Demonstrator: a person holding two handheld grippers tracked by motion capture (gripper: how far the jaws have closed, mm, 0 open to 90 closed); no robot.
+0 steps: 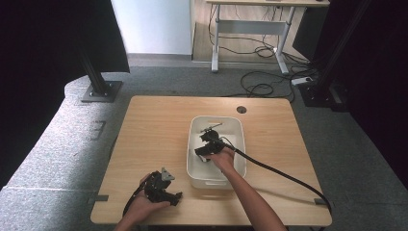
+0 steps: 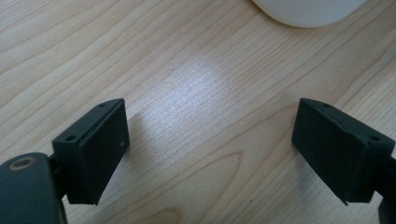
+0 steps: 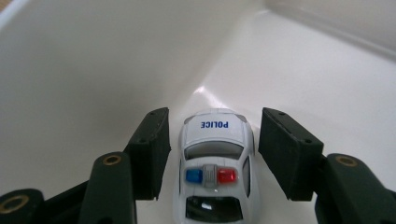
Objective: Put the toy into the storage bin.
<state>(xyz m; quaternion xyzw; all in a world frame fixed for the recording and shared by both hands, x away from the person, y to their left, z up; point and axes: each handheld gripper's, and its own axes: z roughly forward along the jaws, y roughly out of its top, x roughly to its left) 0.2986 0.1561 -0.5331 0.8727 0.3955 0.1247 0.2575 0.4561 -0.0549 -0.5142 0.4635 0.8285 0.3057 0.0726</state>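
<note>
A white toy police car [image 3: 215, 163] with a blue and a red roof light and the word POLICE on it stands on the floor of a white tub [image 3: 84, 70], close to one wall. My right gripper [image 3: 215, 116] is down inside the tub [image 1: 191, 144] with one jaw on each side of the car. A thin gap shows at both pads, so it is open. In the high view the right gripper [image 1: 206, 144] covers the car. My left gripper [image 2: 212, 107] is held open just above the wooden table [image 2: 187, 84], with nothing between its jaws.
The tub sits right of the table's middle, and its corner [image 2: 308, 11] lies just ahead of the left gripper [image 1: 175, 196] near the front edge. The right gripper's cable [image 1: 288, 175] trails across the table to the right. A cable hole [image 1: 241, 109] is behind the tub.
</note>
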